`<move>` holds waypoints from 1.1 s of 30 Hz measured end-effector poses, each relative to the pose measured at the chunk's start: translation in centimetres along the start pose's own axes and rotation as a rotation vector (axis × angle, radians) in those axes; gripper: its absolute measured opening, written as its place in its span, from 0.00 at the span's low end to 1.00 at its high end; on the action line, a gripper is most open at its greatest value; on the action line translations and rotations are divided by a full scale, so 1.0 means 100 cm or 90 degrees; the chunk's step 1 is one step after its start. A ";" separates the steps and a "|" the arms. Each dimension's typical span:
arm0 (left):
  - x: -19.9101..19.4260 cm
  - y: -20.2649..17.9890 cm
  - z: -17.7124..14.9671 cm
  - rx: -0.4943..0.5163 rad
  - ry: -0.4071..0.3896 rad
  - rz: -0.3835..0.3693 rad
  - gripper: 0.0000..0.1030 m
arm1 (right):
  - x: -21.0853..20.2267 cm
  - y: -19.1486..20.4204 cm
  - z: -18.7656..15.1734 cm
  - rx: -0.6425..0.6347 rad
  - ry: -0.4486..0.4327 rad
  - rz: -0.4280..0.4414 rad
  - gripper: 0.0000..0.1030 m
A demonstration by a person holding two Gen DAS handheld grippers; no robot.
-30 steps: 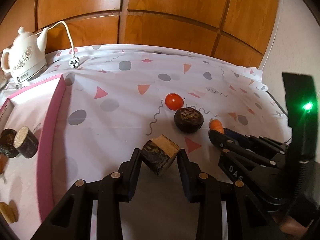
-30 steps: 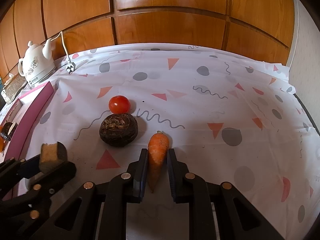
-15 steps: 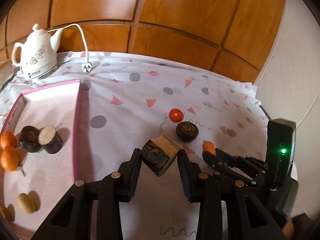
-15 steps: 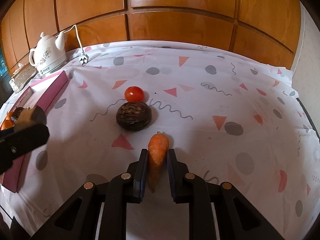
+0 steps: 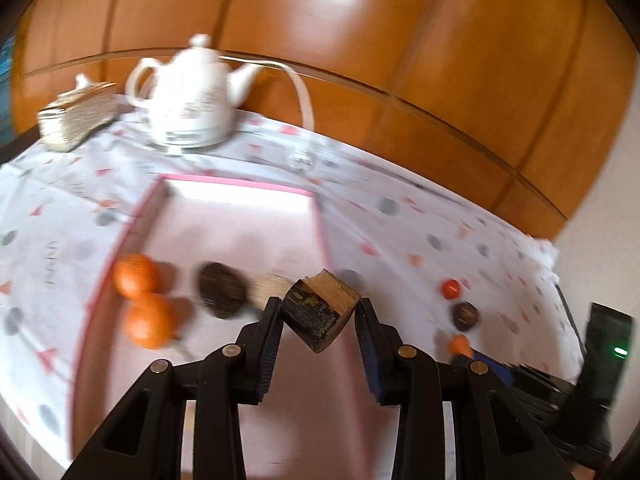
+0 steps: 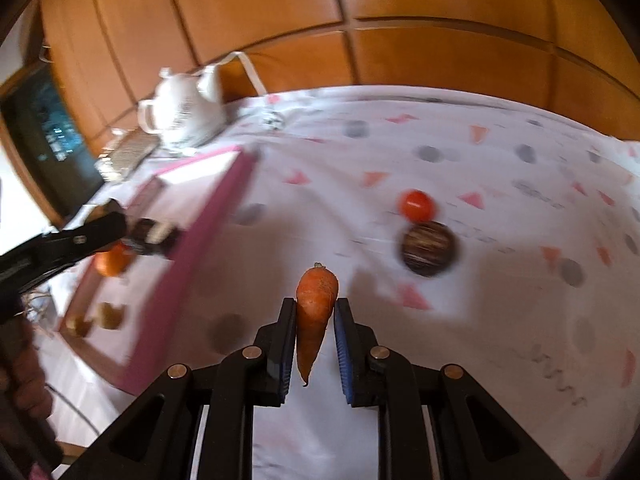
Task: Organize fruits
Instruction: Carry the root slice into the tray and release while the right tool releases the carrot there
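While over the pink tray (image 5: 240, 216), left gripper (image 5: 318, 320) clamped around brown chunk (image 5: 320, 308).

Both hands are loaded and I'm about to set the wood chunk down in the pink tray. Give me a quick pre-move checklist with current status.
1. Left gripper jaws clamped on wood chunk: ok.
2. Right gripper jaws clamped on carrot: ok.
3. Chunk over pink tray: ok.
4. Free floor in the tray's far half, beyond the oranges and dark pieces: ok.
5. Height above tray floor: cannot tell, frame blurred.
6. Tomato and dark round fruit on the cloth, outside the tray: not ok.
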State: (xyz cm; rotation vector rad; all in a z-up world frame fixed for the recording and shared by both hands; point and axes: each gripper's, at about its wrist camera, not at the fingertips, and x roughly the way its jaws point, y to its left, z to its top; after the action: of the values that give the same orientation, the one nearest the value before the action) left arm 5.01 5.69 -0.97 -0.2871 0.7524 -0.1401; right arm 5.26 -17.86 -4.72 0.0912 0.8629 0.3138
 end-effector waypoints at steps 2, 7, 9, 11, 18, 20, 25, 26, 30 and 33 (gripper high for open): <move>-0.005 0.020 0.004 -0.018 -0.011 0.025 0.36 | -0.001 0.015 0.006 -0.014 0.004 0.036 0.18; -0.010 0.052 0.007 -0.064 -0.017 0.053 0.36 | 0.001 0.059 0.015 -0.067 0.014 0.108 0.18; -0.012 0.060 0.005 -0.071 -0.020 0.061 0.36 | 0.004 0.072 0.018 -0.083 0.023 0.133 0.18; -0.012 0.061 0.004 -0.074 -0.018 0.060 0.36 | 0.008 0.087 0.019 -0.100 0.032 0.149 0.18; -0.005 0.059 -0.004 -0.068 -0.002 0.060 0.36 | 0.029 0.121 0.019 -0.149 0.059 0.155 0.18; -0.002 0.059 -0.007 -0.069 0.006 0.059 0.36 | 0.031 0.122 0.022 -0.145 0.056 0.149 0.18; 0.003 0.056 -0.010 -0.057 0.018 0.065 0.36 | 0.033 0.123 0.024 -0.144 0.053 0.148 0.18; 0.005 0.055 -0.011 -0.056 0.021 0.067 0.36 | 0.033 0.123 0.024 -0.143 0.053 0.147 0.18; 0.010 0.055 -0.010 -0.059 0.028 0.069 0.39 | 0.041 0.124 0.027 -0.144 0.051 0.129 0.19; 0.012 0.050 -0.012 -0.041 0.027 0.077 0.39 | 0.044 0.121 0.028 -0.138 0.048 0.111 0.19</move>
State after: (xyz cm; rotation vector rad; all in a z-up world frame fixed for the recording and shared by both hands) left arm 5.22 9.97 -4.12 -0.3005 0.8146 -0.0073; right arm 7.20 -4.89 -3.68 -0.0470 0.8919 0.5748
